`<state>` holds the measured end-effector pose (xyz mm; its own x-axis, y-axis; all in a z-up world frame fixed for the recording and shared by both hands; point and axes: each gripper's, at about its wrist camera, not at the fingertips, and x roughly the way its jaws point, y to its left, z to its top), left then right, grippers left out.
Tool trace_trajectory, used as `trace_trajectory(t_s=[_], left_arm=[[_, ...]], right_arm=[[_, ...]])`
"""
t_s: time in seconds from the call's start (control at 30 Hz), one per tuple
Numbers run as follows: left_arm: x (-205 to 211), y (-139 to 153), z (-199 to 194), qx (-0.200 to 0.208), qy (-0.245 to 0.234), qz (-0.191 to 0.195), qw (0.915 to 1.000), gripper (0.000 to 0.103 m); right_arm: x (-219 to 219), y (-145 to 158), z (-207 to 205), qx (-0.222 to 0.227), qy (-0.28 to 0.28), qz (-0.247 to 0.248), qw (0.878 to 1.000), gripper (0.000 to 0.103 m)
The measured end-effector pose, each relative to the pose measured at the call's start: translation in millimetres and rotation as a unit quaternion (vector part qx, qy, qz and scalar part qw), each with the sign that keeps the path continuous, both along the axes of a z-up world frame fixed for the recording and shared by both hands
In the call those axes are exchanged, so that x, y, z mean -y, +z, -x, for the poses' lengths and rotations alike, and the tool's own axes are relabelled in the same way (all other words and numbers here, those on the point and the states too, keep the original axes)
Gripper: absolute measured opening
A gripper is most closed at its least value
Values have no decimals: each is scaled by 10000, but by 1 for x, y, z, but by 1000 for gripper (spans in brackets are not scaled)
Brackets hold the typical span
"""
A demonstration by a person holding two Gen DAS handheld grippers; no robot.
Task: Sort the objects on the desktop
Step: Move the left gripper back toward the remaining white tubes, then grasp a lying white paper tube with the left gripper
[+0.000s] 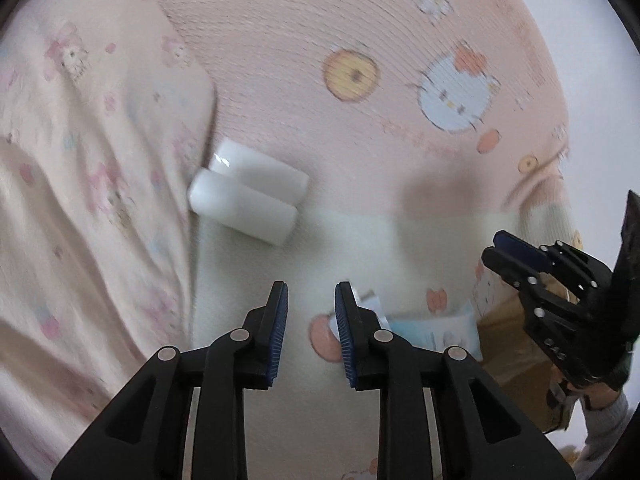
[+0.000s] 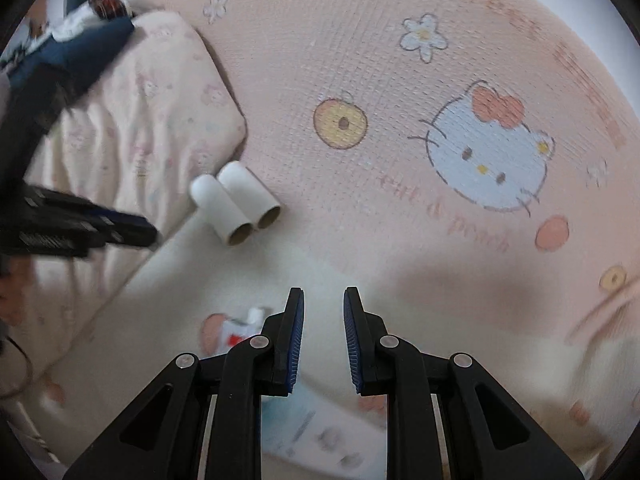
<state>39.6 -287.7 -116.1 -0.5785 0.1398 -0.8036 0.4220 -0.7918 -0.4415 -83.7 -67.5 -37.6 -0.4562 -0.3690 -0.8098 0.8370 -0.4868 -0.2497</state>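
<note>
Hollow ends of two white tubes (image 2: 236, 208) only from narrow, empty right claw (image 2: 323, 300); left claw (image 1: 311, 294) parted, empty.

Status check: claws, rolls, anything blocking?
Left claw open, empty. Right claw nearly shut, empty. Two white rolls side by side on mat, against pillow. Nothing blocking.

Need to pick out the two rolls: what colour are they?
White rolls, with brown cardboard cores at the open ends; clearest in the right wrist view.
</note>
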Motion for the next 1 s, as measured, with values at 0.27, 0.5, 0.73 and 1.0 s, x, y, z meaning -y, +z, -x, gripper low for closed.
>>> trace_trajectory(t_s=[0.27,0.5,0.73,1.0], left_arm=[[52,-3,33,287,110,52,9995,35],[71,-26,47,431,297,-217,9984,46],[97,-55,37,232,880,-796,9927,60],[114,-72,58,185,1210,-912,9883,60]], right_arm=[[37,1,47,-47,176,-738,9971,17],[64,8,81,-256,-157,-844,9960,17],[58,-9,80,831,-355,321,9954,18],[61,-57,52,1183,25,-51,9930,31]])
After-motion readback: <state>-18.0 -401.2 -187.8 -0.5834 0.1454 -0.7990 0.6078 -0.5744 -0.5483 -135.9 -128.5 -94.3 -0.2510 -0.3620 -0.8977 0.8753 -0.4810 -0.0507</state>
